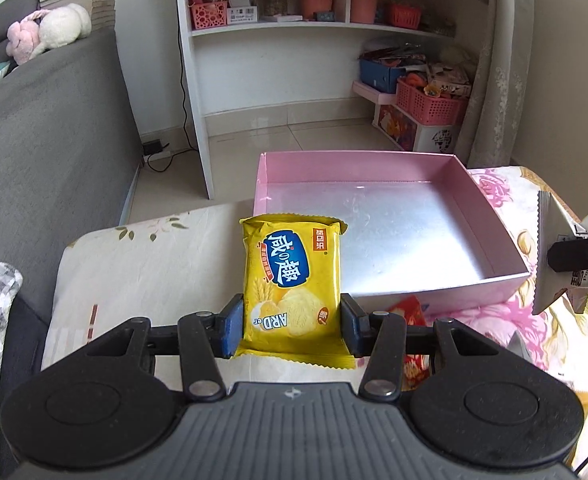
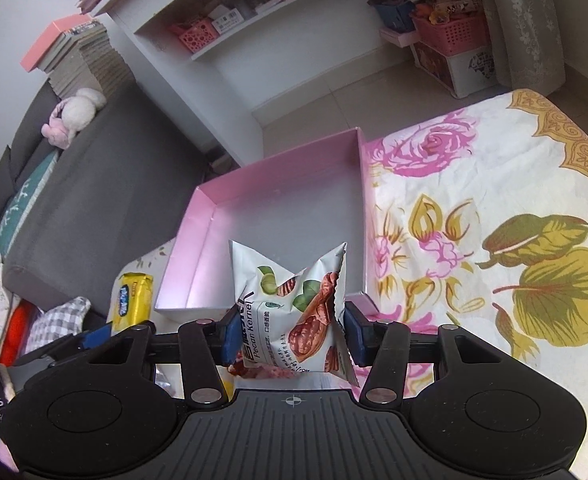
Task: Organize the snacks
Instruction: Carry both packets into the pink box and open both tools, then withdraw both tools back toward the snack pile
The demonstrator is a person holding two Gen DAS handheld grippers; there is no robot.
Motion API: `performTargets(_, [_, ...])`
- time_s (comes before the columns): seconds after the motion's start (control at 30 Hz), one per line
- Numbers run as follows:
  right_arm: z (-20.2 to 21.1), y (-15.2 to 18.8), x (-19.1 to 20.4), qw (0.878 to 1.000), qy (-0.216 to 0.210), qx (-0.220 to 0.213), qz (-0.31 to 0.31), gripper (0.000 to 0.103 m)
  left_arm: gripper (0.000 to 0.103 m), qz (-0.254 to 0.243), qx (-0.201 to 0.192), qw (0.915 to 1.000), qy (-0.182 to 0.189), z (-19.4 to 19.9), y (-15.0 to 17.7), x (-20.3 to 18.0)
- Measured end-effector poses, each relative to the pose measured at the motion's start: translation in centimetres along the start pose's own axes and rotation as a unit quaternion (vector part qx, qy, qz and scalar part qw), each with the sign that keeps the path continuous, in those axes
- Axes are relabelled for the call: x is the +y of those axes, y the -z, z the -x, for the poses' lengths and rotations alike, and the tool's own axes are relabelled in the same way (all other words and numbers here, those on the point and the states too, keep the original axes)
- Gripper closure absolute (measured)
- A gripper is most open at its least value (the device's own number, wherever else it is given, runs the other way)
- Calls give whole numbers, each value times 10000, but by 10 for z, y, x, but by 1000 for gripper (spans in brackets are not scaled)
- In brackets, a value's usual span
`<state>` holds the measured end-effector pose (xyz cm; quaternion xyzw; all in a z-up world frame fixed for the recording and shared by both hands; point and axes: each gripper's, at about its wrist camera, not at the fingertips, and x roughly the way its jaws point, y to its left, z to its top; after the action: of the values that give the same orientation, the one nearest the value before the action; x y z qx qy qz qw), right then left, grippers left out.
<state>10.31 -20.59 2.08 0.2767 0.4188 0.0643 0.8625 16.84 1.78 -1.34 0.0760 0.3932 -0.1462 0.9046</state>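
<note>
My left gripper point(image 1: 292, 326) is shut on a yellow cracker packet point(image 1: 292, 280), held upright above the floral cloth, just in front of the pink box's near left corner. The pink box point(image 1: 506, 232) has a silvery floor with nothing in it. My right gripper point(image 2: 290, 340) is shut on a white pecan kernel packet point(image 2: 294, 304), its top crumpled, over the box's point(image 2: 182, 248) near edge. That packet point(image 1: 550, 256) and one right finger point(image 1: 578, 254) show at the right edge of the left wrist view. The yellow packet point(image 2: 132, 298) and left gripper appear at lower left of the right wrist view.
A red snack packet point(image 1: 408, 308) lies on the cloth before the box. The floral cloth point(image 2: 494, 200) spreads right of the box. A grey sofa point(image 1: 46, 140) stands left, a white shelf unit point(image 1: 270, 40) behind, pink baskets point(image 1: 430, 102) on the floor.
</note>
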Motion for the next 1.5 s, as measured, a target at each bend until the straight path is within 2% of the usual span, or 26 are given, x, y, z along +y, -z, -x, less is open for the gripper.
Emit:
performTargets(0.33, [-26,-12,-11,9990,-343,-295,37,53,58,-125,-60,9998,-121,-38,-19,-9])
performTargets(0.53, [-43,-9,-14,9987,-315,-363,149,53,58,-225,-31,9989,-409,-59,-15,-10])
performTargets(0.67, [-50,-8,-17,9989,-241,-376,170,53,58,-361,74,9985,-404,-58,-6,-16])
performTargets(1.03, [-53,-7,-14,9991,-188,-285,257,53,58,611,554,9966,53,-42,10,6])
performTargets(1.17, [-53,-5,-13,9988,-284,-323,247,51,57,460,289,9985,50,-37,16,4])
performTargets(1.23, [-52,-4,-11,9982,-407,-363,242,48,55,508,145,9986,90,-33,16,5])
performTargets(1.3, [-49,-4,-8,9978,-428,-415,299,42,42,469,-24,9988,124,-27,15,4])
performTargets(1.43, [-43,-4,-5,9975,-389,-449,380,26,30,232,-117,9996,62,-17,13,-4])
performTargets(1.5, [-40,-3,-6,9978,-376,-420,353,21,21,254,-140,9996,61,-12,14,-4])
